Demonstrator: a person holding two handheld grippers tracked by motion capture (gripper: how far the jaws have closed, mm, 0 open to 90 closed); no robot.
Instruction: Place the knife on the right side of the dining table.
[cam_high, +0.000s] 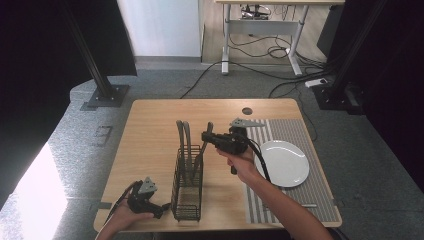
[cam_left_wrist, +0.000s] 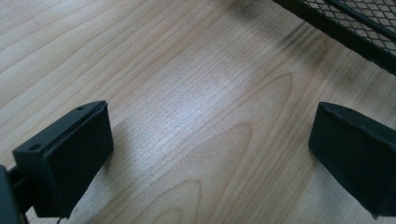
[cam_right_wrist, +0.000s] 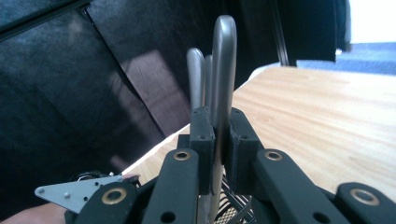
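Grey metal utensil handle (cam_right_wrist: 223, 70), round-tipped

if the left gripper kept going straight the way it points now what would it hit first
Most likely the black mesh basket. In the high view the left gripper lies low over the wooden table, open jaws aimed at the basket's near end. Its own view shows tabletop between the jaws and mesh at the upper right, so depth is uncertain.
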